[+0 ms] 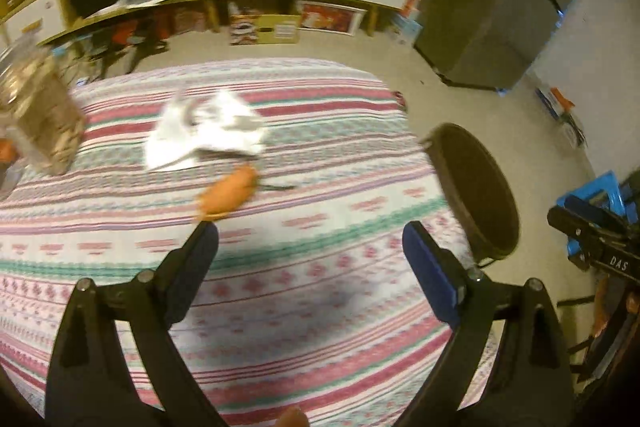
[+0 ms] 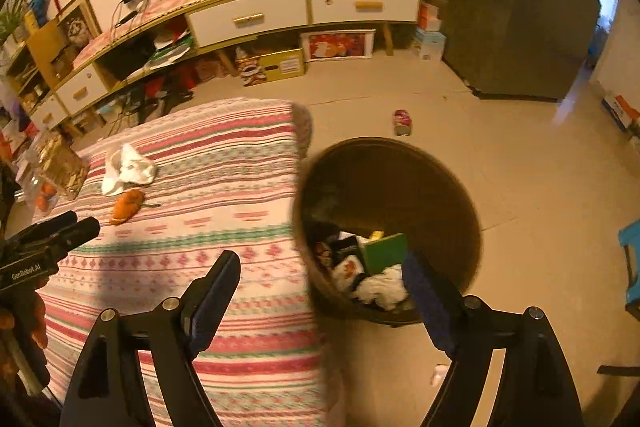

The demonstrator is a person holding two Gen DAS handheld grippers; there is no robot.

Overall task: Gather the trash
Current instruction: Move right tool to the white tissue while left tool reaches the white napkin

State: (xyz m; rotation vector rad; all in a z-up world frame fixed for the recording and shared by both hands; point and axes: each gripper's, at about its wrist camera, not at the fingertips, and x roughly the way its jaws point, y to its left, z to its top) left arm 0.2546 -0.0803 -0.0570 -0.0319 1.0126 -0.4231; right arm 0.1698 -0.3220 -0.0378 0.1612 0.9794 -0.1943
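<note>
Two grippers hang over a striped tablecloth (image 1: 304, 267), the left gripper (image 1: 310, 243) and the right gripper (image 2: 322, 281) both with jaws wide apart and empty. Beyond lie an orange peel (image 1: 228, 197) and a crumpled white wrapper (image 1: 206, 131); the bin (image 2: 440, 187) beside the table holds trash.

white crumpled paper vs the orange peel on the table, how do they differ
The white crumpled paper is larger, pale and puffed up; the orange peel is smaller, orange and lies lower. The paper sits farther from the cameras, the peel nearer, just in front of it. Both rest loose on the striped tablecloth, neither held, away from the dark bin.
</note>
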